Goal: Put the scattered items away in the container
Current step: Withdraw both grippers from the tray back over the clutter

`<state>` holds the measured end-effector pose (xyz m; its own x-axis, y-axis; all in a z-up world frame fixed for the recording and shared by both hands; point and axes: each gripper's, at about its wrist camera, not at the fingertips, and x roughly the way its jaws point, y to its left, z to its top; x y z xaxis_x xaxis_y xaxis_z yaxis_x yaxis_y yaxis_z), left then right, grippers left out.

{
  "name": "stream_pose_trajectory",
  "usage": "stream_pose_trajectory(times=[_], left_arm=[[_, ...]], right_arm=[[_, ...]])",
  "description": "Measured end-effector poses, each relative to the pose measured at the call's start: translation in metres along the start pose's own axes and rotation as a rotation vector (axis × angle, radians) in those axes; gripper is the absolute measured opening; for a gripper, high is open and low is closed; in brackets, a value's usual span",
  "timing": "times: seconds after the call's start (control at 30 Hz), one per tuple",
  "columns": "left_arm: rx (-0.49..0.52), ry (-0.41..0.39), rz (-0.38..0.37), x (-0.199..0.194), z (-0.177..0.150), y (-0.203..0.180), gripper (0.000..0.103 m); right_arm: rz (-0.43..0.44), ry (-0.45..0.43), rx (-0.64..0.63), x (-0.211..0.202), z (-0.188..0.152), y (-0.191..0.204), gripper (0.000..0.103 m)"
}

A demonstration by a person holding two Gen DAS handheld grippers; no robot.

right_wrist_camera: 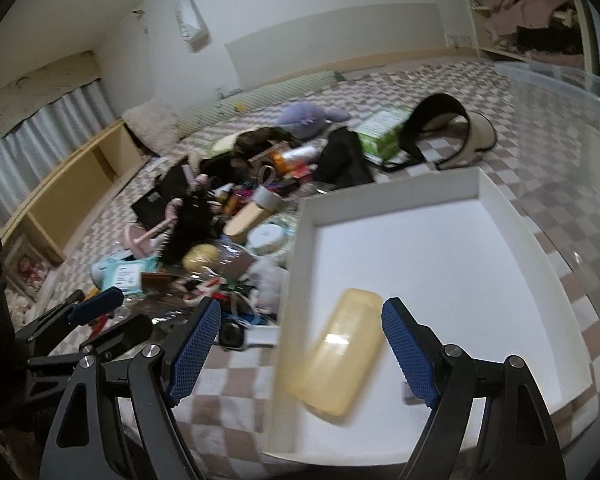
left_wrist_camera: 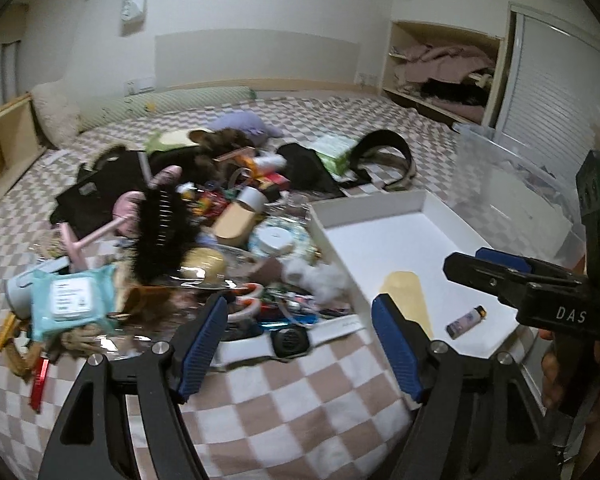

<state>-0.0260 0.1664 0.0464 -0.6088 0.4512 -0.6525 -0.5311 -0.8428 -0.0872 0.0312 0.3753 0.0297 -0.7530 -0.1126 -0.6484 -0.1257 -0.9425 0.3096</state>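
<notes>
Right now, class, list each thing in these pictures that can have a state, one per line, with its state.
White box: open, nearly empty.
Yellow case: lying flat inside the box.
Lighter: lying inside the box.
Watch: on the bed, outside the box.
Wipes pack: flap closed, in the pile.
Left gripper: open, empty.
Right gripper: open, empty.

Both wrist views angled down over the bed, sharing white tray [left_wrist_camera: 420,204] [right_wrist_camera: 496,196], clutter pile [left_wrist_camera: 204,216] [right_wrist_camera: 236,216]
</notes>
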Motion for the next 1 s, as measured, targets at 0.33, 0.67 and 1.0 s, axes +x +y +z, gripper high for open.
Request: stream_pose_trajectory(times=[0.33,0.67,1.0], left_arm=[[-0.032,-0.033,0.070,-0.018,-0.006,0.049,0.075],[-0.103,-0.045,0.137,-0.017,-0.034,0.105,0.075],[-0.177,-0.032,0.202,0.007,-0.062,0.141,0.075]], right_arm=[[0.060,-0.008,-0.031,0.010,0.001,0.034,0.083],[0.124,0.062,-0.070,0.048,-0.018,0.073,0.083],[0.128,0.202,-0.132,0.099,-0.060,0.111,0.083]])
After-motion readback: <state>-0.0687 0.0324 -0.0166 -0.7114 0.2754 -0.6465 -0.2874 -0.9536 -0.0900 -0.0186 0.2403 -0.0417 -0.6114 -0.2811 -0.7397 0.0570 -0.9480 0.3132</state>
